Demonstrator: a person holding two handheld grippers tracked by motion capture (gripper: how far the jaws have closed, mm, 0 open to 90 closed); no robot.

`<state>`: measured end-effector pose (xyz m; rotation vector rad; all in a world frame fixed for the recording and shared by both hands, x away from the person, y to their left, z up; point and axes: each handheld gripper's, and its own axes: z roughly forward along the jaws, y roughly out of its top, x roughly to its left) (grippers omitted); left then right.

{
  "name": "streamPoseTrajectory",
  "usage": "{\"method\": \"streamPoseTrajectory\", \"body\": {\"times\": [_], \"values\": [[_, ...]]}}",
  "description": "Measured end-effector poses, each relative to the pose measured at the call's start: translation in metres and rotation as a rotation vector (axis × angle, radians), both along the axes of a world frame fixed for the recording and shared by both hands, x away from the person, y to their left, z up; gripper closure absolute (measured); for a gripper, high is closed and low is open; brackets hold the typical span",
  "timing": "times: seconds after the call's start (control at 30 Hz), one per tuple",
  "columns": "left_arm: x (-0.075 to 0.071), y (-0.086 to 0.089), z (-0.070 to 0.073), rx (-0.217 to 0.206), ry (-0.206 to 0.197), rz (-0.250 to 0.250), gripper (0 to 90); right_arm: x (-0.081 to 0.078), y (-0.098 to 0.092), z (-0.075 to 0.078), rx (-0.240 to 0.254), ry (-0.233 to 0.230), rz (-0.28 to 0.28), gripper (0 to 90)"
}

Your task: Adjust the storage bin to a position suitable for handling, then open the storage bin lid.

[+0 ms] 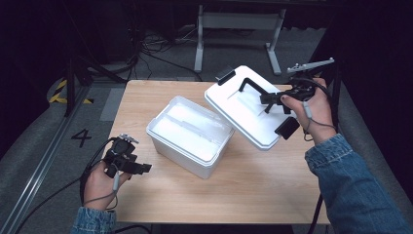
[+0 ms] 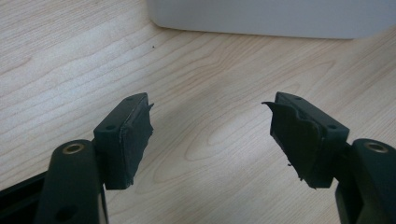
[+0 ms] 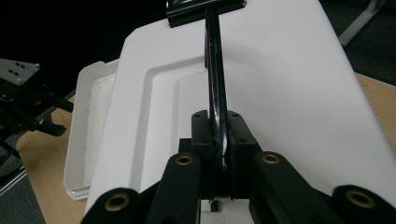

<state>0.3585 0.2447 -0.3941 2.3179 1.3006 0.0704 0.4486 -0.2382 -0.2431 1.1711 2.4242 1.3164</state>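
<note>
A white plastic box [image 1: 187,135] sits open in the middle of the wooden table [image 1: 195,195]. Its white lid [image 1: 246,109] hangs tilted above the box's right side, carried by its black handle [image 1: 255,87]. My right gripper [image 1: 273,99] is shut on that handle; in the right gripper view the black handle [image 3: 215,93] runs up between the closed jaws over the lid [image 3: 280,93], with the box [image 3: 86,135] below at left. My left gripper [image 1: 141,168] rests open on the table left of the box; its gripper [image 2: 210,135] holds nothing, and the box wall [image 2: 271,18] lies ahead.
Black clips [image 1: 287,127] sit at the lid's ends. A metal table frame [image 1: 238,34] and cables [image 1: 151,48] lie on the floor beyond the far edge. Bare wood spreads in front of the box.
</note>
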Motion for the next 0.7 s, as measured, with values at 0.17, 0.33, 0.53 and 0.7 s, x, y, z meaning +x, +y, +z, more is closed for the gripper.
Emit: {"method": "streamPoseTrajectory", "body": {"times": [0.17,0.33,0.53,0.7], "values": [[0.0,0.0,0.0,-0.001,0.006,0.0,29.6,0.001,-0.018,-0.003,-0.006,0.0,-0.042,84.7],[0.0,0.001,-0.001,-0.002,0.003,0.005,29.6,0.003,-0.045,-0.011,-0.007,0.009,-0.107,84.7],[0.0,0.003,-0.002,-0.002,0.01,0.011,29.5,0.007,-0.069,-0.021,-0.018,0.019,-0.159,84.7],[-0.001,0.004,-0.002,-0.004,0.007,0.021,29.3,0.012,-0.083,-0.033,-0.034,0.028,-0.198,84.6]]}}
